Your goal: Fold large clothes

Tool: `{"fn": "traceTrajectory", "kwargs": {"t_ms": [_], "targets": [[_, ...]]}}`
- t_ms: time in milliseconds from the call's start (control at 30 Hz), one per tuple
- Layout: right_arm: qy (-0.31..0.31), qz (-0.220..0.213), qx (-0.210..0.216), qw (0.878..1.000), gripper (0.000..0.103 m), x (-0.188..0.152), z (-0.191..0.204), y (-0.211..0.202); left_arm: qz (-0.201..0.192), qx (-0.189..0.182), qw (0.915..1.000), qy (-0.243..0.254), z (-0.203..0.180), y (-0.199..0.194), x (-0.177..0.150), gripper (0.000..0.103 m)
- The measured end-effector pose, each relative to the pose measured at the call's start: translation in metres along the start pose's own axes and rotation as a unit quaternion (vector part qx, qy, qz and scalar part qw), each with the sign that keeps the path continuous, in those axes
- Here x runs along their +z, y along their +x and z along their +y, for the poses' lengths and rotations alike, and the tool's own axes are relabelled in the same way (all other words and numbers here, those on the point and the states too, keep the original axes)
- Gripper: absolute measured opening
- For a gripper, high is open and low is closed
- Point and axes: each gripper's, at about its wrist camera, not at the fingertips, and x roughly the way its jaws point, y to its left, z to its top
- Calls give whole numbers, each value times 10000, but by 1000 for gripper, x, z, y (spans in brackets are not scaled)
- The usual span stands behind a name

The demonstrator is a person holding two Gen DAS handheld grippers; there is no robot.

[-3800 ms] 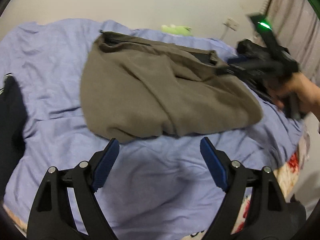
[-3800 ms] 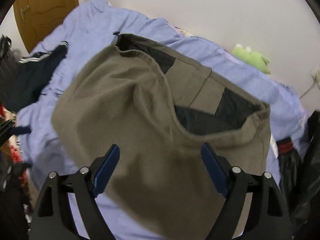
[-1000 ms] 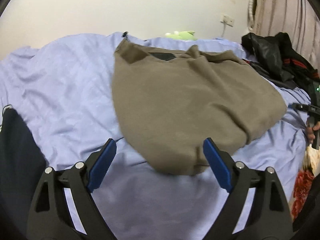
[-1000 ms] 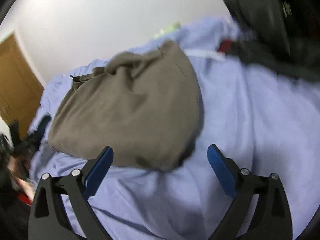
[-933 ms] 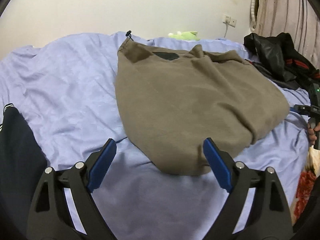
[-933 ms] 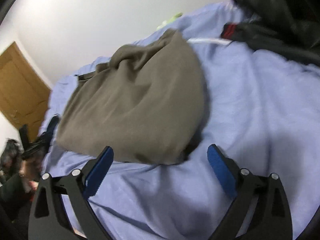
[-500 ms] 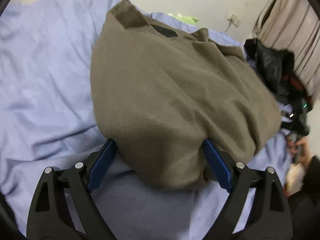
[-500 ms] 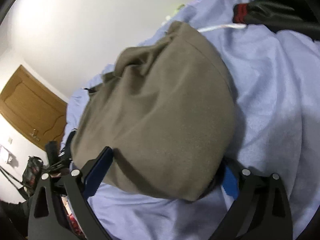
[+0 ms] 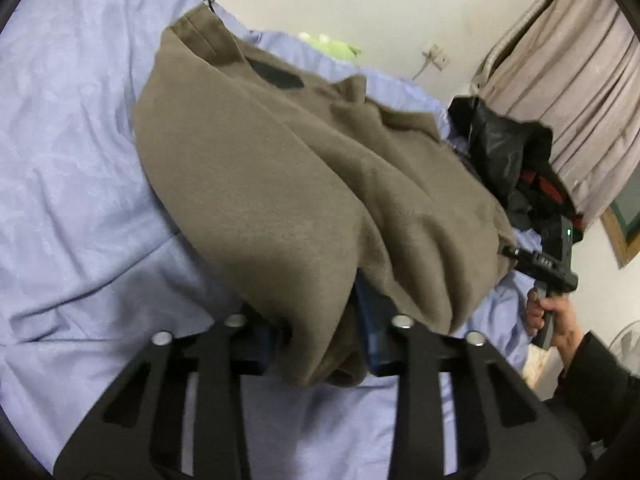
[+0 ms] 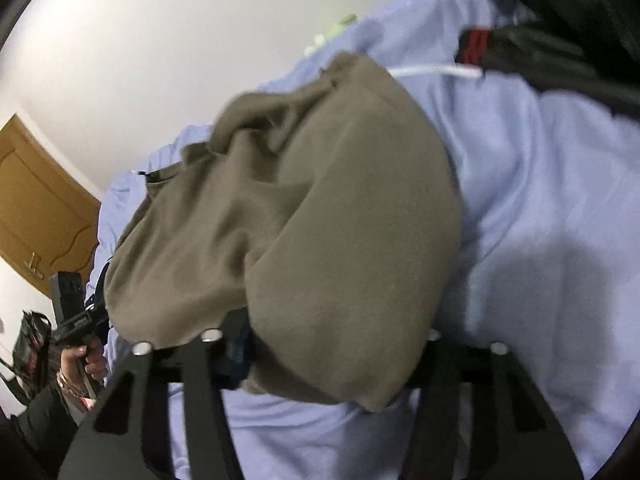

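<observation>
Both tongs, left gripper [image 9: 320,344] and right gripper [image 10: 332,348], are closing on the near edge of the olive garment [image 9: 280,184].
We are judging that thick folded layers on the blue bedsheet [image 9: 72,168] risk slipping loose, spoiling the fold.

Soft, even indoor light fills both views, bright enough to read colours, with no harsh glare. The white wall [image 10: 140,60] shades from bright at the centre to grey at the far left. A broad soft shadow lies on the blue sheet [image 10: 552,208] just right of the olive garment [image 10: 320,220], and another under its near edge in the left view. Fisheye distortion bends the bed and the curtain [image 9: 568,80], and black vignette fills the corners. The right view is smeared by motion blur throughout; the left is sharper, soft only nearest the lens.
</observation>
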Motion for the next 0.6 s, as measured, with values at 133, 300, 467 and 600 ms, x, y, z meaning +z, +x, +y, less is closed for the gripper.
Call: {"fn": "traceTrajectory", "kwargs": {"t_ms": [133,300,467,600], "targets": [[6,-40,-14,10000,40,2,10,-16,-259,-71,9996,30,-11,-25,2,18],[-42,-27,-37,10000,38,2,27,-39,-543,-284,9978,244,-39,-70,1,8],[-314,401,-535,9973,47,8,34,-31,-268,387,9988,150,-30,-60,-17,10],[-408,481,-669,9958,57,4,30,-29,-189,871,9960,111,-13,-47,-28,36]]}}
